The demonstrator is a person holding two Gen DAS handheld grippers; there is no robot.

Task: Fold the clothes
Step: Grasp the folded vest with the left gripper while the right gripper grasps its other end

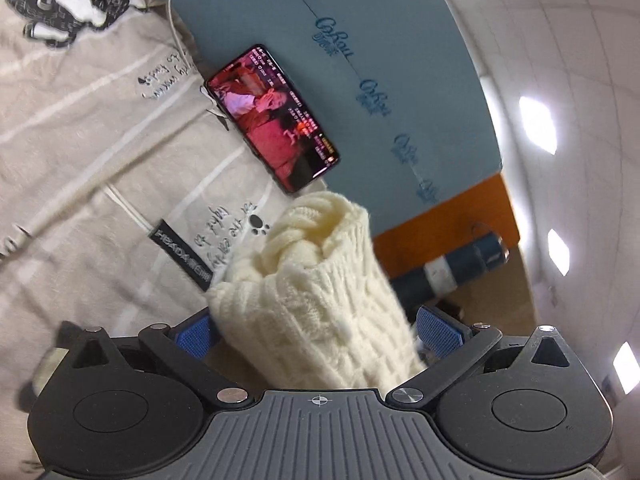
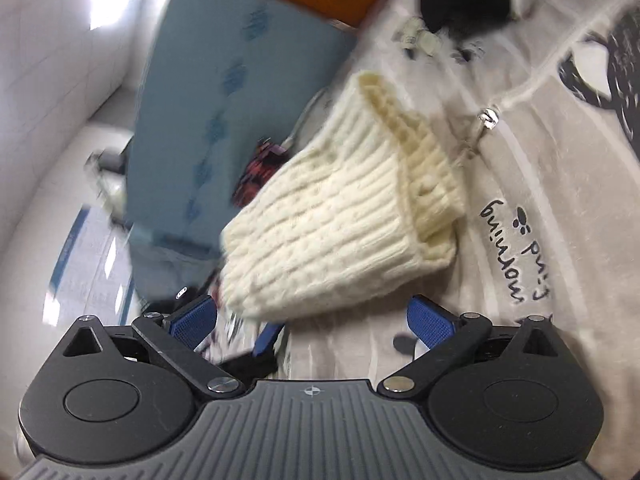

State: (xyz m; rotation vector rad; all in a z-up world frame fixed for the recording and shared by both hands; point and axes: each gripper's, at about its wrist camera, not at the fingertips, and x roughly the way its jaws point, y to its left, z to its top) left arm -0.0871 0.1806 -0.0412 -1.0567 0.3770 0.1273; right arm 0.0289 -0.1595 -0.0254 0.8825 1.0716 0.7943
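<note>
1. Our left gripper: jaws spread, cream knit lying between the pads, not pinched.
2. Our right gripper: jaws spread wide, knit just beyond them.
3. Knit sits over beige bedding; phone farther off.

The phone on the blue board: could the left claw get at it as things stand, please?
Probably not directly: the left claw is open, but the cream knit sweater lies between its fingers, in line with the phone.
</note>
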